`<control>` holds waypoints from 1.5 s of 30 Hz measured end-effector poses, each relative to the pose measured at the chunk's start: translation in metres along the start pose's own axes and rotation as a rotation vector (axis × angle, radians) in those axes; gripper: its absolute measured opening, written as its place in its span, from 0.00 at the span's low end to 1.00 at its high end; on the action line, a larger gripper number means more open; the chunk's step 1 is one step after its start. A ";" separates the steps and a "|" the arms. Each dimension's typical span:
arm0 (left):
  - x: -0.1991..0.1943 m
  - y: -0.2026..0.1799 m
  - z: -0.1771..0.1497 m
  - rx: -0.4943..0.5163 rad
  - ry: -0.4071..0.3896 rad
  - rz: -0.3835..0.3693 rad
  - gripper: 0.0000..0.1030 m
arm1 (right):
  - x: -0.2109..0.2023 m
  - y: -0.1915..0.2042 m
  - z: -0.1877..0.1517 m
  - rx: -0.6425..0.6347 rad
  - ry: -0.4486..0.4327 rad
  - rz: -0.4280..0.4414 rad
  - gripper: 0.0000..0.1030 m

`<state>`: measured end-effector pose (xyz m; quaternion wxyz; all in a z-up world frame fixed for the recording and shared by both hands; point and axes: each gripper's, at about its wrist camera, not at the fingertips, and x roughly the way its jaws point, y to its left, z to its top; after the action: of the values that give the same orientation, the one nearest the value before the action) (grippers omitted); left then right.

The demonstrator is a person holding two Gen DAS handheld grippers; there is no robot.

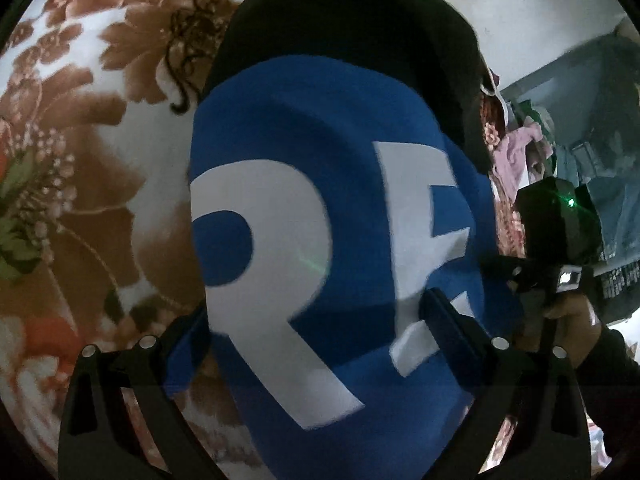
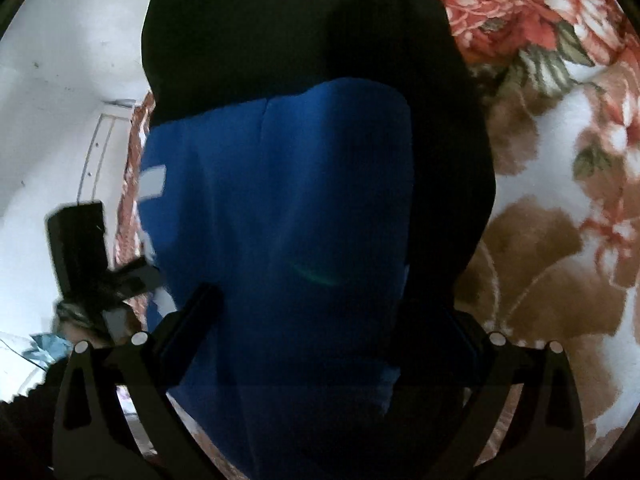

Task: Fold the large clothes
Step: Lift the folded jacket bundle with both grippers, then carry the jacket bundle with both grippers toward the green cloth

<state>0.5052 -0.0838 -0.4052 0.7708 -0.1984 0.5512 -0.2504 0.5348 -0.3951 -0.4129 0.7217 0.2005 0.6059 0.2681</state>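
The garment (image 1: 352, 208) is blue with big white letters and a black upper part. It fills the middle of both views, above a floral blanket. My left gripper (image 1: 316, 320) has its jaws wide apart, and the cloth fills the gap and runs down toward the camera. Its left finger (image 1: 184, 332) is partly covered by blue cloth; the right finger (image 1: 444, 316) lies over the cloth. In the right wrist view the garment (image 2: 300, 220) looks dark blue and black. My right gripper (image 2: 332, 312) also stands wide around it, its right finger lost in shadow.
The floral blanket (image 1: 80, 180) spreads to the left and also shows as the blanket (image 2: 560, 200). A dark tangled cord (image 1: 188, 40) lies on it. A hand holds the right gripper's body (image 1: 560, 220). Loose clothes (image 1: 516, 148) and a white wall (image 2: 60, 80) lie beyond.
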 end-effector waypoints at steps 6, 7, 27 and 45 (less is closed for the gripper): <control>0.019 0.028 -0.002 -0.055 0.002 -0.082 0.96 | 0.013 -0.015 0.011 0.030 0.023 0.034 0.96; 0.018 0.026 -0.002 -0.054 0.003 -0.079 0.93 | 0.009 -0.014 0.010 0.029 0.019 0.059 0.96; 0.000 -0.010 0.009 -0.027 0.035 -0.237 0.50 | -0.002 0.006 0.022 -0.039 0.033 0.126 0.47; 0.000 -0.005 0.001 -0.079 0.030 -0.274 0.39 | 0.008 0.019 0.020 -0.063 0.002 0.142 0.39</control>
<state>0.5058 -0.0879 -0.4021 0.7126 -0.2982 0.5399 -0.3344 0.5521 -0.3743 -0.4036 0.7063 0.2200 0.5820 0.3377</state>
